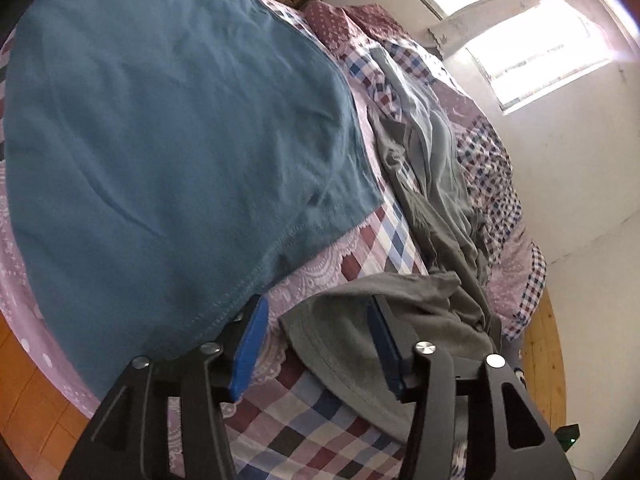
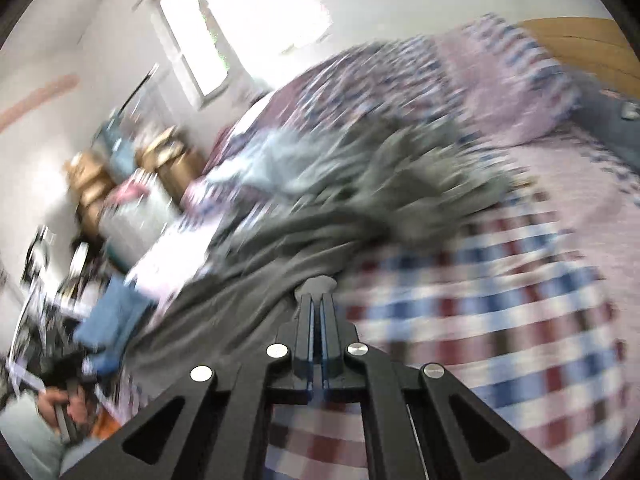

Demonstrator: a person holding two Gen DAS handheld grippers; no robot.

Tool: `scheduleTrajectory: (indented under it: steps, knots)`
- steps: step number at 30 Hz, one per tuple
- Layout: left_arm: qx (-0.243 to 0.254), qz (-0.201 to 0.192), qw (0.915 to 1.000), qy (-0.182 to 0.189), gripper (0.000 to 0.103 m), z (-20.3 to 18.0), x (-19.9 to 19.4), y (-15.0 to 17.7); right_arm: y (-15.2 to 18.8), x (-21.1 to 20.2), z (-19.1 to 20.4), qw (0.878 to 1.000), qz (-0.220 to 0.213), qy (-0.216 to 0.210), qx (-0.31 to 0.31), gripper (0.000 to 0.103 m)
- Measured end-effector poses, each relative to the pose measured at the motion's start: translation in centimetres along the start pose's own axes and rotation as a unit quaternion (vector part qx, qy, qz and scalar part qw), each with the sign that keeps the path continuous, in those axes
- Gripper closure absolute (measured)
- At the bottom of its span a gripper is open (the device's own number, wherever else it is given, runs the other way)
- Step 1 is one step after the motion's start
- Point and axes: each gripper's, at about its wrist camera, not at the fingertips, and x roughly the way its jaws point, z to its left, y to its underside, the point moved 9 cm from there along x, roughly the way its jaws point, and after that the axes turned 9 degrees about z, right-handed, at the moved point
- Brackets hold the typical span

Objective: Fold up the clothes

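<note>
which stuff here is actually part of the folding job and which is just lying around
Part of the job:
- grey garment, edge pinched in the shut right claw
- blue t-shirt, spread flat
- open left claw, astride the grey garment's edge

Just lying about:
- checked bedspread
- clutter beside the bed, too blurred to identify

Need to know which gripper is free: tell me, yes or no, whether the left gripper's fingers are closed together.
No. The left gripper stands wide open, its blue pads well apart above the checked bedspread.
</note>
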Motion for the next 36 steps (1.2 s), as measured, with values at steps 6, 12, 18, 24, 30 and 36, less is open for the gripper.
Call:
scheduleTrajectory:
  steps: [6,12,18,24,30,36]
  knots:
    - [0.046,0.021,0.9987,-0.011,0.044,-2.1,1.1,0.7,0.1,-8.4,-6.8,0.994,-0.059,0.041,0.086,0.103]
    - [0.104,0.068,0.9922,-0.01,0.043,-5.3,2.9,2.9,3.5,-10.6,-9.7,0.993,-0.016,0.056,0.103,0.103]
    - [0.215,0.135,0.9666,-0.034,0.043,-9.7,5.1,7.9,4.9,-10.0,-11.1,0.992,0.011,0.078,0.094,0.102]
    - [0.284,0.184,0.9358,-0.098,0.043,-9.9,6.2,12.9,5.0,-9.7,-12.0,0.992,0.008,0.068,0.106,0.102]
    - [0.3,0.218,0.9147,-0.161,0.043,-8.7,8.3,15.7,4.6,-8.8,-11.6,0.993,0.013,0.066,0.095,0.102]
    - [0.295,0.179,0.9308,-0.121,0.099,-10.2,6.9,15.4,4.8,-9.3,-11.8,0.993,0.011,0.078,0.091,0.102]
